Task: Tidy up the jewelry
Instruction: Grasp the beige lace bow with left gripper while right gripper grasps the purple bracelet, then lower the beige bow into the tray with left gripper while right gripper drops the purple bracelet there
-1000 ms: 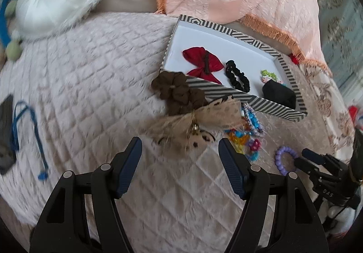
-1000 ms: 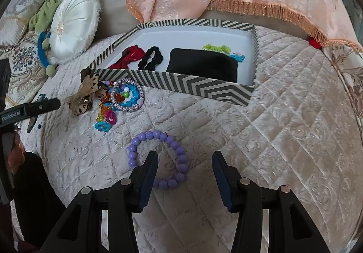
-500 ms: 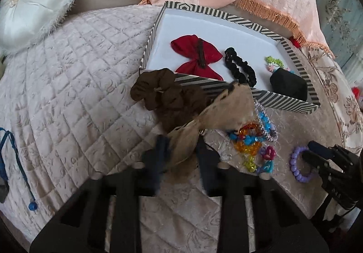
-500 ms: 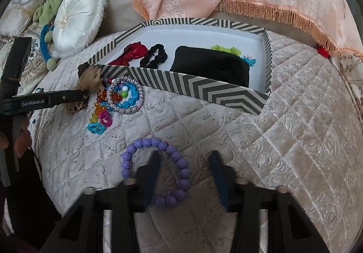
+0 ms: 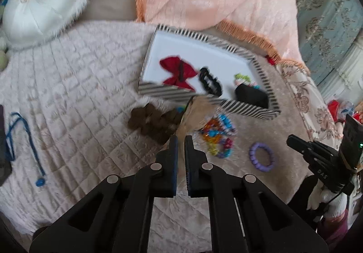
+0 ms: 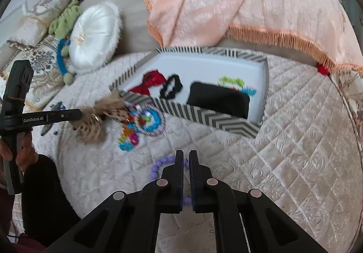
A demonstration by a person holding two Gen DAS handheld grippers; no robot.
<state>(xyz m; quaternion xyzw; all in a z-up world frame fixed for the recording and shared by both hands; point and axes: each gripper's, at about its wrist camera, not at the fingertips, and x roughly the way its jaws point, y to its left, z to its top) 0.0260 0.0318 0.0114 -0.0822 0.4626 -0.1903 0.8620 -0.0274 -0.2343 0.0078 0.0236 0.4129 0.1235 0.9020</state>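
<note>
On a quilted beige bedspread (image 5: 79,85), a striped tray (image 5: 204,96) sits at the frame's centre, holding a red bow (image 5: 178,71), a black scrunchie (image 5: 209,81) and a black pouch (image 5: 250,96).

The left gripper (image 5: 179,139), at lower centre of its view, has its jaws pinched on a tan lace bow (image 5: 192,114), which rises toward the tray's near wall. From the right wrist view the same bow hangs limp and feathery at centre left. It looks light and floppy, so a pinch at its knotted middle seems soundest.

The right gripper (image 6: 183,155) is closed on a purple bead bracelet (image 6: 158,165) at lower centre. The beads look hard, smooth and apt to roll, so a grip across the strand suits it.

A brown flower clip (image 5: 149,121) and a heap of bright beads (image 5: 217,137) lie just before the tray.
</note>
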